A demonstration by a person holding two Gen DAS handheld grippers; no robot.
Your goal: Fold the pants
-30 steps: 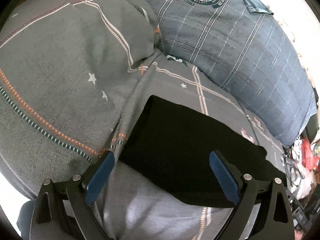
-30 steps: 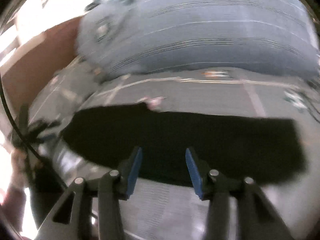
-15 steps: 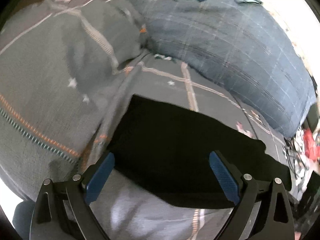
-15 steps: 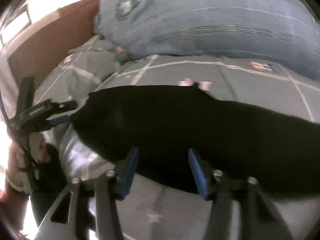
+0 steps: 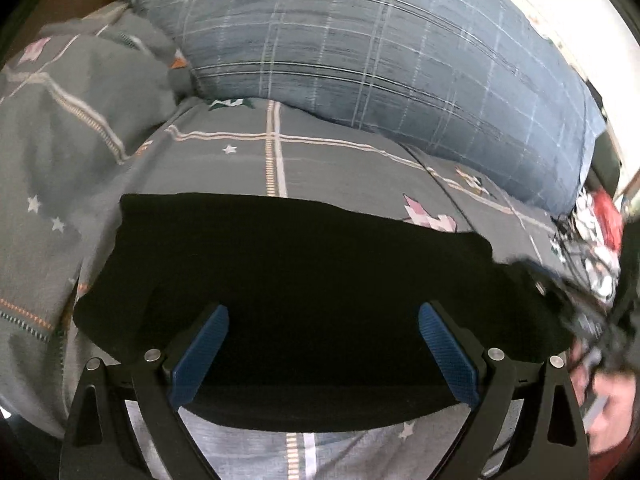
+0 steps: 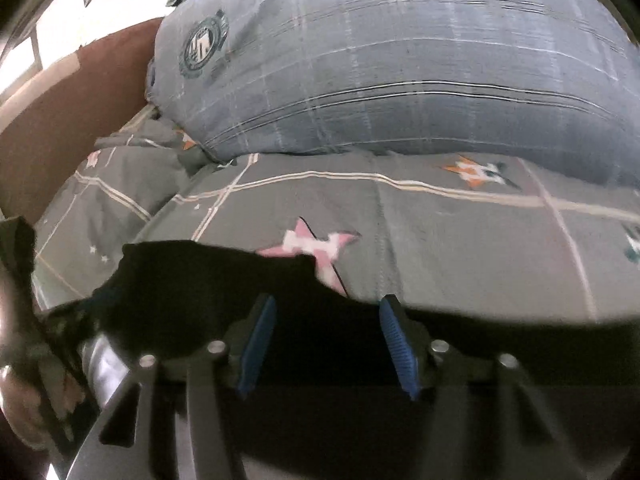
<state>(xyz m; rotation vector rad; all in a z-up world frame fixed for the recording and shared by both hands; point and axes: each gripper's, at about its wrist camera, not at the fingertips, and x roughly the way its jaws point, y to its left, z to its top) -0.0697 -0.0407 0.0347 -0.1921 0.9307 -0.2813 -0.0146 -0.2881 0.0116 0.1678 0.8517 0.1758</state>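
Note:
The black pants lie folded flat on the grey patterned bedspread. My left gripper is wide open, its blue pads straddling the near edge of the pants, holding nothing. In the right wrist view the pants fill the lower frame. My right gripper is open, low over the black cloth, with nothing between its pads. The right gripper shows blurred at the right edge of the left wrist view, at the end of the pants.
A large blue plaid pillow lies along the far side of the bed, also in the right wrist view. Bunched grey bedding rises at the left. Clutter sits at the bed's right end. A brown headboard stands left.
My left gripper has swung right and moved over the pants. My right gripper has dropped closer over the pants and entered the left wrist view. Both stayed open.

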